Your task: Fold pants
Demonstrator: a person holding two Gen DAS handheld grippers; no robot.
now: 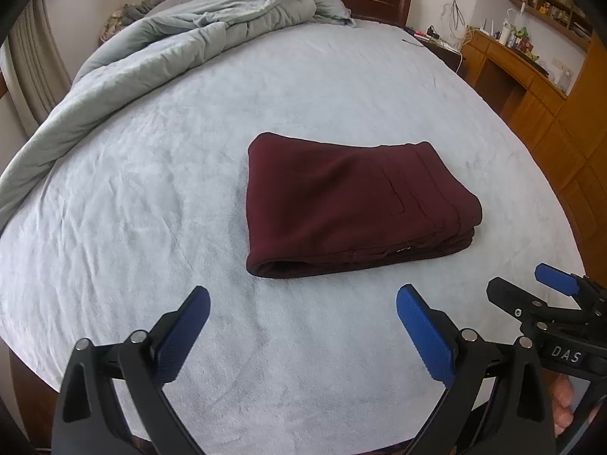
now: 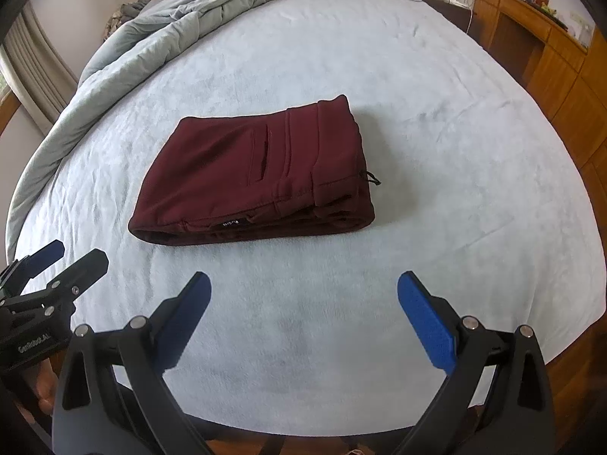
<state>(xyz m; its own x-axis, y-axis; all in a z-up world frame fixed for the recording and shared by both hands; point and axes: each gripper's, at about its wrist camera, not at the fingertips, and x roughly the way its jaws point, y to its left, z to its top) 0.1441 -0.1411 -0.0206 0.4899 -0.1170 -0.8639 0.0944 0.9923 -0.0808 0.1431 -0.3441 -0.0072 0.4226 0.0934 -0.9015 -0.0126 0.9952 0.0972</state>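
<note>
Nearest the camera, the left hand-held gripper (image 1: 303, 322) hovers with blue fingers spread wide, holding nothing, just short of the pants (image 1: 353, 204). Those maroon pants lie in a compact folded stack mid-bed (image 1: 151, 151), so the folding looks essentially done. Left of the pants, bare sheet runs to a bunched duvet (image 1: 151, 45). Right of the pants, the right hand-held gripper (image 2: 303, 303) likewise gapes empty, with open sheet beyond, before the bed's edge.
</note>
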